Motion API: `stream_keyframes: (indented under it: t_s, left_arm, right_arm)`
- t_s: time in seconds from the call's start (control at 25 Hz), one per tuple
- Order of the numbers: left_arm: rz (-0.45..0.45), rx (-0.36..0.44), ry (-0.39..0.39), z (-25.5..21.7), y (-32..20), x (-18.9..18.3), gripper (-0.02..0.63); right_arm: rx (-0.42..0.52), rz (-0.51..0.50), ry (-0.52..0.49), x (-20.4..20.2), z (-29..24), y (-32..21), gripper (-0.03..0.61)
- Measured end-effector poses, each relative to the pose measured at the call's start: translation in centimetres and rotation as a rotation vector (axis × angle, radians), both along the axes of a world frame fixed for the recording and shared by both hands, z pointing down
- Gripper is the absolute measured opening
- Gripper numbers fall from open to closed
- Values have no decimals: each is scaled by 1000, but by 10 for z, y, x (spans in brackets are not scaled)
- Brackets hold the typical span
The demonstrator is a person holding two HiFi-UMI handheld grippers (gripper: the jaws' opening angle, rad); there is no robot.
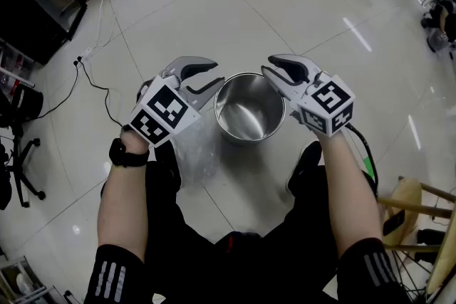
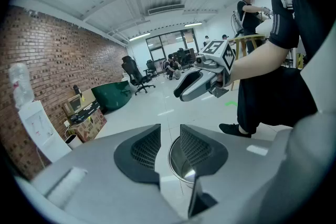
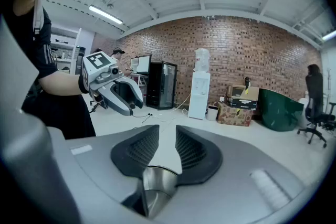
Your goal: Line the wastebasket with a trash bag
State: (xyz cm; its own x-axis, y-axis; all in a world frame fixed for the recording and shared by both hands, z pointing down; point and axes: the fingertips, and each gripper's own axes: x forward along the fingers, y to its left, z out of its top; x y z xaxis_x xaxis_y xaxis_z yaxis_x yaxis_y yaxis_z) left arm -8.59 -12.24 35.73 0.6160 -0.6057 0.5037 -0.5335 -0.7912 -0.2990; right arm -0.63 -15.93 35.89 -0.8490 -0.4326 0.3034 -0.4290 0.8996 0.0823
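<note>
The wastebasket, a plain steel pail, stands upright on the tiled floor. Its long axis is vertical and its open mouth points straight up, with bare metal showing inside. It sits between the two grippers and lower than both.

The left gripper is at the pail's left and angles down toward the rim. Its fingers are released, with a clear gap between the ribbed pads and nothing held. In the left gripper view the pail's rim shows through that gap, beyond and below the fingertips, with no contact.

The right gripper is at the pail's right, its tips over the near edge of the rim. Its fingers are also released and empty. In the right gripper view the pail's wall shows low down, beneath the gap between the pads.

The two grippers face each other across the mouth, and each appears in the other's view: the right gripper beyond the left fingers, the left gripper beyond the right fingers.

A crumpled clear plastic bag lies flat on the floor just beside the pail's base. It is below the left gripper's fingers and apart from them.
</note>
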Motion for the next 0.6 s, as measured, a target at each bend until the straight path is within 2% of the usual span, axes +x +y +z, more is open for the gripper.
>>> stream_keyframes:
  t_s: [0.28, 0.4, 0.6]
  left_arm:
    - [3, 7, 9, -6, 7, -9, 109]
    - [-7, 9, 8, -6, 10, -19, 109]
    - [-37, 18, 12, -11, 14, -39, 109]
  right_arm:
    - [14, -33, 17, -15, 5, 12, 132]
    - [22, -94, 47, -33, 12, 26, 141]
    - [34, -257, 138, -79, 39, 67, 160]
